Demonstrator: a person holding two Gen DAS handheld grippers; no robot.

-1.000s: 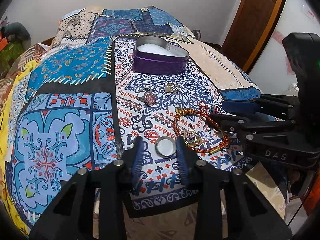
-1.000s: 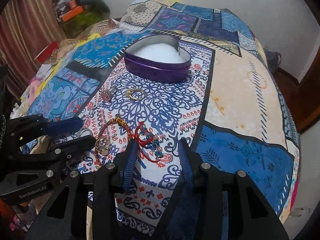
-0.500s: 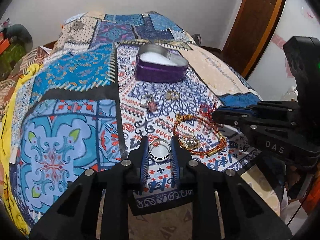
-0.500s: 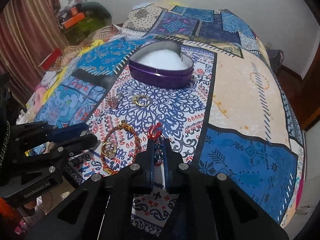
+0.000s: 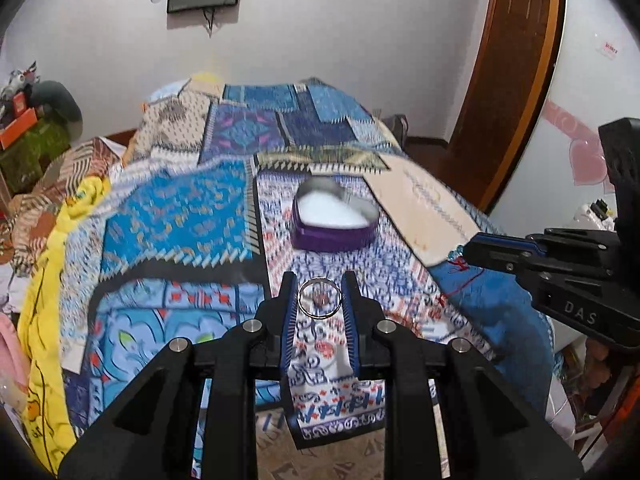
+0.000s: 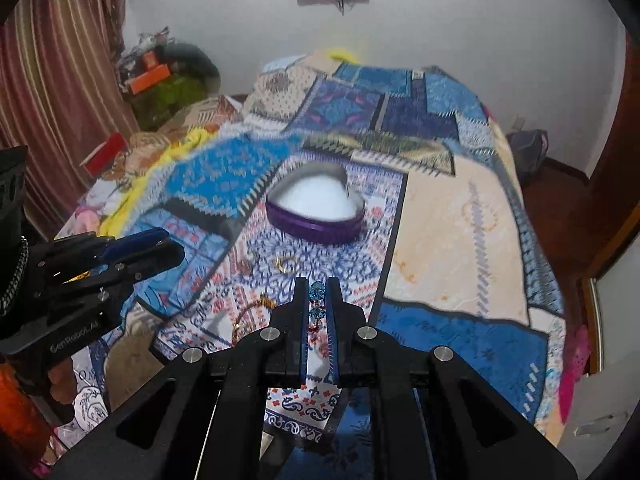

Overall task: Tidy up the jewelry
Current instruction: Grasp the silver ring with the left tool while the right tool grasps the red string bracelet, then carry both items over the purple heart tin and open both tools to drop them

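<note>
Left gripper (image 5: 319,285): clamped on a silver ring (image 5: 319,298), lower centre.
Right gripper (image 6: 317,290): pinching a red-threaded beaded bracelet (image 6: 317,291).
Purple heart tin (image 5: 335,221): mid-frame.

white walls (image 5: 360,20), wooden door (image 5: 516,60) (right), striped curtain (image 6: 60,60)

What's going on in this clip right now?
A person is sorting jewelry on a patchwork bedspread with two handheld tools. The left tool is shut on a silver ring; the right tool is shut on a red string piece with blue beads. The open purple heart-shaped tin sits ahead. A gold ring and a bracelet lie on the cloth.
</note>
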